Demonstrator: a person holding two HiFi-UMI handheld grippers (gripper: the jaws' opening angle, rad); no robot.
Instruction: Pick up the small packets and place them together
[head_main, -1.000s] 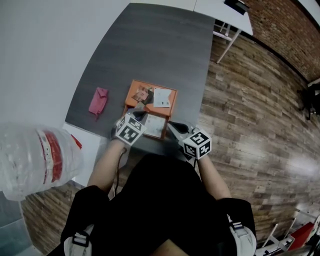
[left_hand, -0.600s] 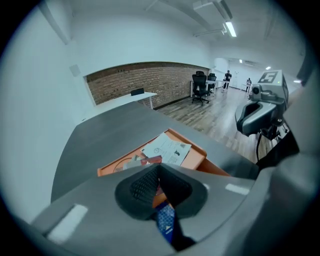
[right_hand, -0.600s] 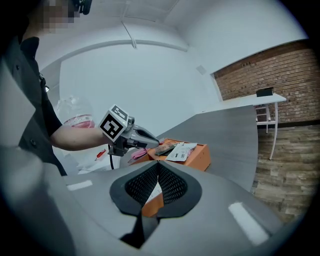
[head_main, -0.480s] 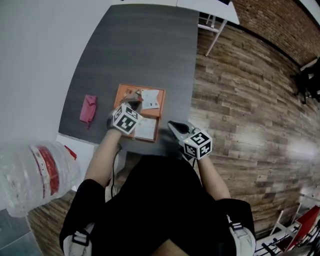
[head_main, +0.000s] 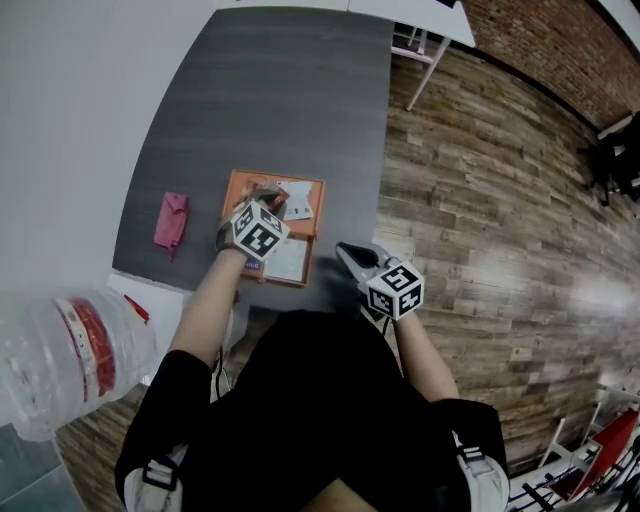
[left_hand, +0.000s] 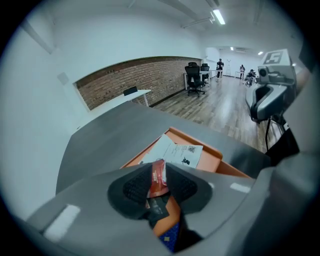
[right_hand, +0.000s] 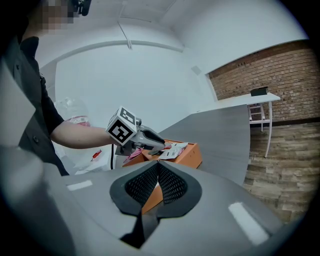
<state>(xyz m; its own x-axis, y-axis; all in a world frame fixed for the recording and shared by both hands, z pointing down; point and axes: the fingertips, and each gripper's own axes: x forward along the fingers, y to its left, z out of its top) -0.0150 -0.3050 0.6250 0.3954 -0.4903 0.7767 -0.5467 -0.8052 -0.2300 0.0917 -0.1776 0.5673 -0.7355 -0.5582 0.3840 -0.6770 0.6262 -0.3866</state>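
An open orange box (head_main: 240, 186) lies near the front edge of the grey table (head_main: 280, 90), with white paper sheets (head_main: 298, 207) inside. My left gripper (head_main: 272, 196) hangs over the box's far left part. In the left gripper view a small red packet (left_hand: 158, 177) stands between its pads, turned partly face-on. The jaws have just been opening and the pads no longer pinch it. Under the jaws in the box lie a dark packet (left_hand: 159, 210) and a blue-patterned one. My right gripper (head_main: 346, 251) is shut and holds nothing. It hovers right of the box at the table's front edge.
A pink pouch (head_main: 168, 220) lies on the table left of the box. A large clear water bottle (head_main: 60, 350) stands low at the left, off the table. A wooden floor runs along the table's right side, and a white desk (head_main: 420, 12) stands beyond its far end.
The left gripper has moved from the box's near edge further over the box, away from me, with the red packet in its jaws. The right gripper has hardly shifted.
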